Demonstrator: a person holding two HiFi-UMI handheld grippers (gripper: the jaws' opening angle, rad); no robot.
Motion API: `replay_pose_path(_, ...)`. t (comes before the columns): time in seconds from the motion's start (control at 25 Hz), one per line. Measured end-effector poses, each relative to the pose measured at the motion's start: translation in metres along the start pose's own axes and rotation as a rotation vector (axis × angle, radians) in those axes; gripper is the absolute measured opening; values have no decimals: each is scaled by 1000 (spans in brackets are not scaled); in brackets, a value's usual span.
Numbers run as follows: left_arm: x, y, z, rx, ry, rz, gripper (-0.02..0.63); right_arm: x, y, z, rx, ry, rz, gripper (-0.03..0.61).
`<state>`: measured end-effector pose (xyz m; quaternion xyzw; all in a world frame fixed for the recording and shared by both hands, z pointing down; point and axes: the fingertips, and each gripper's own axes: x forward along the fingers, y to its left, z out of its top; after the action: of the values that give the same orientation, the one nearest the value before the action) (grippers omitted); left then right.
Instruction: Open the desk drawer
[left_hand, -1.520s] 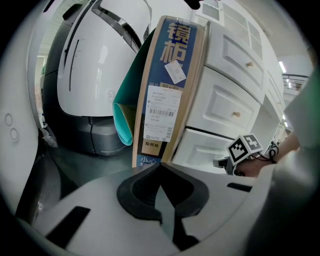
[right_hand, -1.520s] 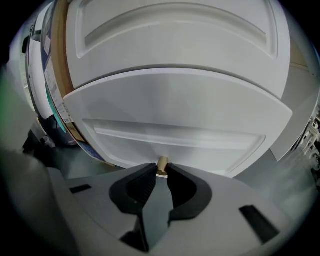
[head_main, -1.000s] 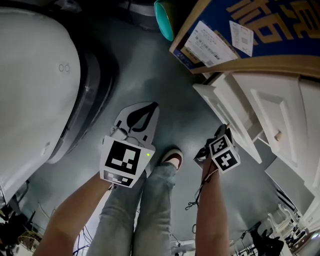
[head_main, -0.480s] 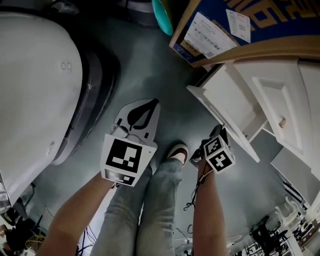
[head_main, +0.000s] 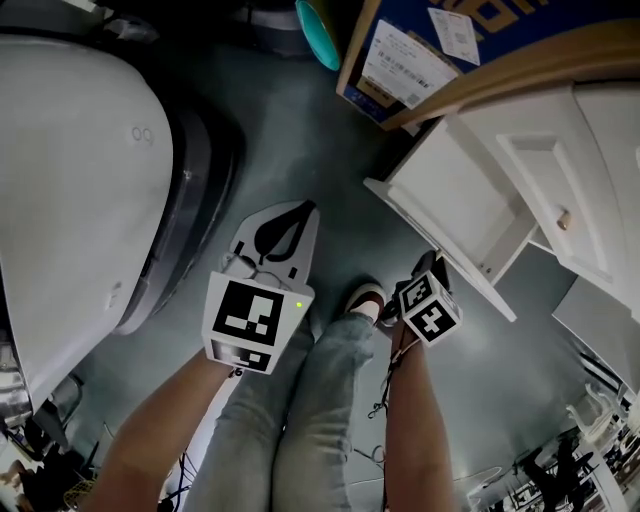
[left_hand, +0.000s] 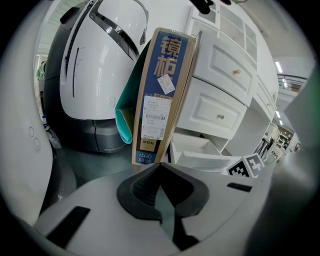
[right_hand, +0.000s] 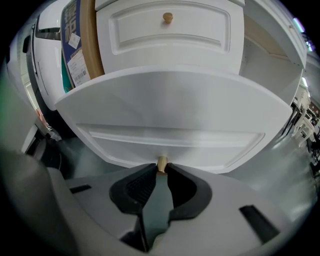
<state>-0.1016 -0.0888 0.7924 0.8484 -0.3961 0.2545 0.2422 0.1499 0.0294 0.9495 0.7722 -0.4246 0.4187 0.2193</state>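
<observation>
right gripper view: the right hand-held gripper (right_hand: 161, 169) is clamped on a small wooden knob (right_hand: 162, 163), one pad on each side of it and nothing else between them.
knob: it sits low and central on the drawer front (right_hand: 175, 125) and only the pad tips hold it (a shallow hold, by the look of it).
drawer: it is already partly out of its white frame. the head view shows its open box (head_main: 450, 190) standing forward of the upper drawer (right_hand: 170, 35), which is shut.
pull: i judge the best move is a straight, level draw toward the person, in line with the drawer's sides. lifting or twisting could slip the thin knob out of the pads or jam the drawer crooked.
grip: hold the pinch firm and square to the front, and go slowly enough that the tips do not slide off the knob.
shoe: the person's shoe (head_main: 365, 298) is near the drawer's front corner. stepping back would give the drawer room.
left hand-held gripper: (left_hand: 159, 167) its jaws are together and empty, over the floor (head_main: 300, 130), well apart from the drawer. it is best left there, out of the drawer's path.
farther off: a tall cardboard box (left_hand: 162, 95) leans beside the drawers, with a teal thing (left_hand: 122, 122) and a white rounded machine (left_hand: 100, 60) behind it. none of them seems to stand in the way.
</observation>
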Motion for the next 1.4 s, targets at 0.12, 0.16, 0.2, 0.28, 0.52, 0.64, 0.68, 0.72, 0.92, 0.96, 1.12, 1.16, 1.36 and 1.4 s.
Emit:
replay_pose_path(0.12,-9,-3,2,12,6,0,12,-2,-2,-4,-17,7,2,81)
replay_pose_path(0.16,-12,-4,3,12,8,0,12,-3,-3,-5,-14,9,3,81)
replay_pose_path(0.2,-15,-4,6,12,9,2,12,-3,-3,-4,-4,11,6,82)
replay_pose_path(0.28,-19,-4,12,12,5,9,12,-2,-3,-4,26,19,14,83)
replay_pose_path(0.52,-22,-4,28,36,-28,15,12,-4,-2,-5,51,33,24,99)
replay_pose_path(0.64,-22,-5,34,42,-33,24,12,-7,2,-4,44,36,43,129)
replay_pose_path(0.68,-23,-5,36,39,-33,27,12,-10,1,-3,45,37,44,130)
replay_pose_path(0.72,-25,-7,37,34,-31,30,12,-15,0,-2,48,38,44,129)
replay_pose_path(0.92,-47,-25,47,-4,-10,32,12,-56,-2,8,52,48,65,127)
replay_pose_path(0.96,-52,-30,52,-8,-9,29,12,-66,-1,12,41,50,73,126)
replay_pose_path(1.12,-66,-45,78,-12,-9,23,12,-105,7,36,7,50,124,126)
replay_pose_path(1.16,-69,-47,85,-15,-10,24,12,-114,10,43,2,47,140,126)
replay_pose_path(1.36,-77,-65,120,-28,-14,21,12,-151,3,87,3,13,147,126)
replay_pose_path(1.4,-78,-68,126,-27,-15,19,12,-156,2,94,5,8,147,124)
